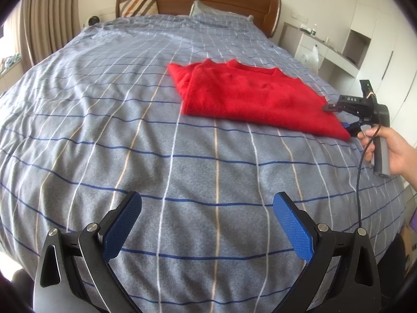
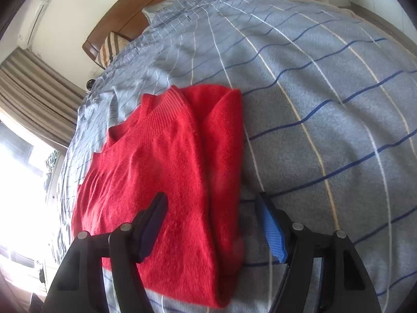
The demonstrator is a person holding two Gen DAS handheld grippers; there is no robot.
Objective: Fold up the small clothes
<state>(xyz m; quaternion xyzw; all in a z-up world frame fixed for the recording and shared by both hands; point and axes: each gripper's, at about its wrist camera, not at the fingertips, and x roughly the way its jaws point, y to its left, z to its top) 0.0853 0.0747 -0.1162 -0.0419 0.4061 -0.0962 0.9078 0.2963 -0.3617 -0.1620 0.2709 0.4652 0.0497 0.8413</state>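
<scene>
While my left tongs [image 1: 207, 224] hang spread and empty over the bed [image 1: 130, 130], my right tongs [image 2: 211, 224] straddle the half-folded red sweater's [image 2: 166, 172] edge, not yet pinching, seemingly for another fold.

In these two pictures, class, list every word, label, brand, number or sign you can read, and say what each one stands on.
"DAS": white letters on the black body of the right hand-held gripper, seen in the left wrist view.
Bottles on the desk: any labels are too small to read.
Red sweater, bedspread, left hand-held gripper: no text visible.
</scene>
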